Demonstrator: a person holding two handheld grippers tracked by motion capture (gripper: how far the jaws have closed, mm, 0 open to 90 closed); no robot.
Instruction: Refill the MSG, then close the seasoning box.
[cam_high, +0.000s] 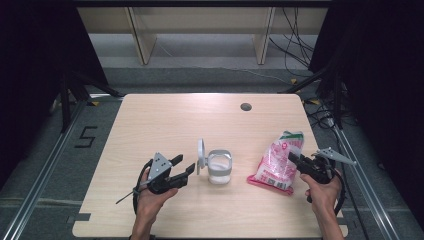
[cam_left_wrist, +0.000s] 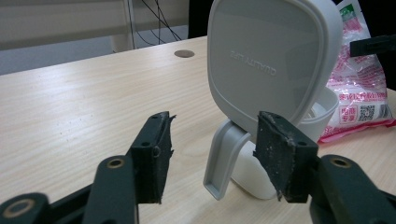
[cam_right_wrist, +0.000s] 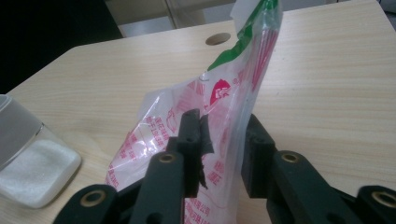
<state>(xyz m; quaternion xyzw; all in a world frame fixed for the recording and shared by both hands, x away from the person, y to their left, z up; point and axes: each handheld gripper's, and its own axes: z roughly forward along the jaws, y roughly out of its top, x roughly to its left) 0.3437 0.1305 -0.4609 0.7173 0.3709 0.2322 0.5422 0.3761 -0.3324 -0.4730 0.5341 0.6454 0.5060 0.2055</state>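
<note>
A clear jar (cam_high: 219, 169) holding white granules stands mid-table, its grey hinged lid (cam_high: 201, 156) swung upright on its left side. My left gripper (cam_high: 186, 164) is open just left of that lid. In the left gripper view the lid (cam_left_wrist: 271, 60) rises behind the open left gripper (cam_left_wrist: 217, 158), with the lid's hinge strap between the jaws, untouched. A pink and white printed bag (cam_high: 277, 161) with a green top sits to the right. My right gripper (cam_high: 294, 159) is at its right edge, and in the right gripper view this gripper (cam_right_wrist: 224, 140) is shut on the bag (cam_right_wrist: 224, 93), which stands up between the jaws.
A round cable hole (cam_high: 245, 106) lies near the table's far edge. Bare wood (cam_high: 165, 125) stretches behind and left of the jar. In the right gripper view the jar (cam_right_wrist: 28, 158) sits at the lower left. Shelf legs and cables stand on the floor beyond the table.
</note>
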